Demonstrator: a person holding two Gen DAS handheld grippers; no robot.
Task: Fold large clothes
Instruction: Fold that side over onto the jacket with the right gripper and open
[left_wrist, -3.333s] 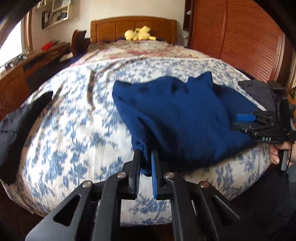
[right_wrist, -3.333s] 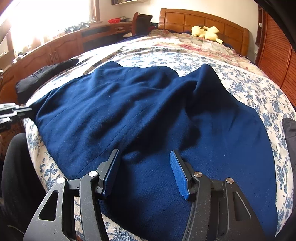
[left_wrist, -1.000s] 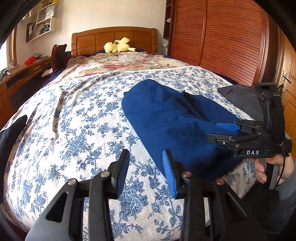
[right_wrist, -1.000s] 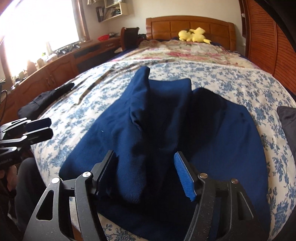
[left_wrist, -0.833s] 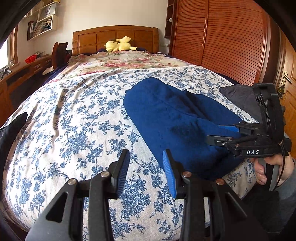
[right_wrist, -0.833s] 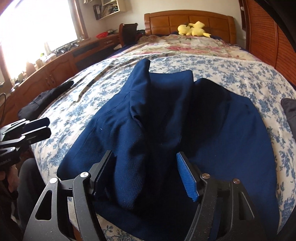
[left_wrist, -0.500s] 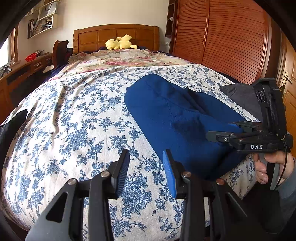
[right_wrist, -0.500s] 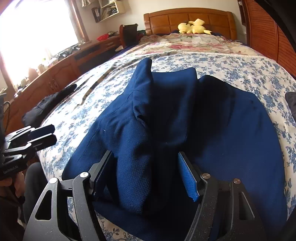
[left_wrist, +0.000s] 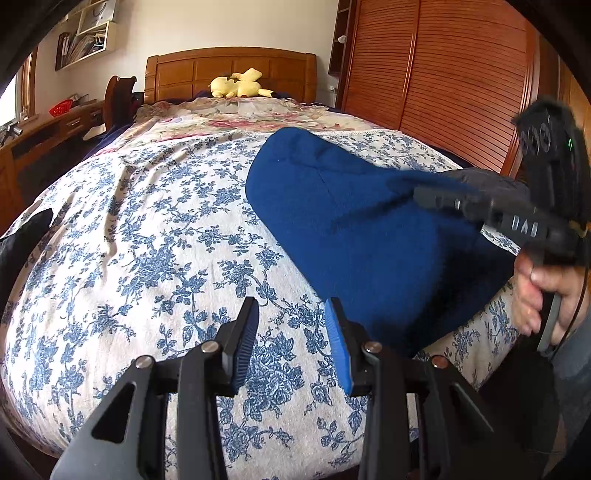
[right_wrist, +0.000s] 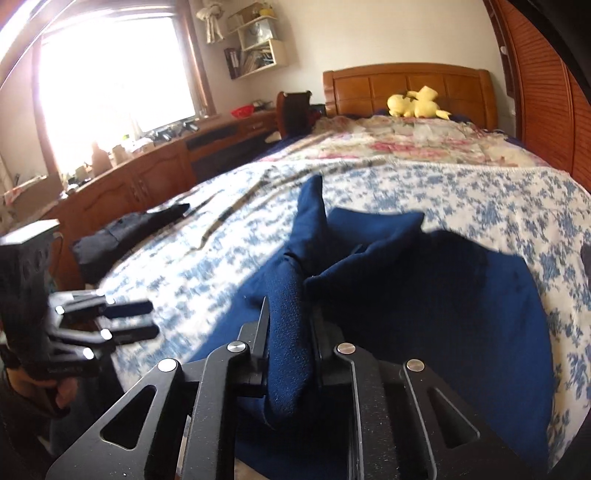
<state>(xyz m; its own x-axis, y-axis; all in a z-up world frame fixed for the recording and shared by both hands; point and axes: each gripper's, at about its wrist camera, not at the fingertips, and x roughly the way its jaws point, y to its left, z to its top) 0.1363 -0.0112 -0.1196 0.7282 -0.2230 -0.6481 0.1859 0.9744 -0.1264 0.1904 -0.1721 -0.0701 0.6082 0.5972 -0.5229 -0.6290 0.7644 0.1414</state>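
Slippage is the main risk: the right gripper (right_wrist: 288, 354) is closing on a thick bunched fold of the dark blue knitted garment (left_wrist: 362, 236), and too shallow a bite could let the layers slide apart. The left gripper (left_wrist: 291, 347) stands partly open and empty over the blue-flowered white bedspread (left_wrist: 147, 258). The garment lies near the bed's foot edge and right side, long axis pointing toward the wooden headboard (left_wrist: 229, 70).

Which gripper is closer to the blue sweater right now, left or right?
Right. The right gripper is closing on a bunched fold of the blue sweater, fabric between its pads. The left gripper hangs open over bare bedspread, beside the sweater's edge, not touching.
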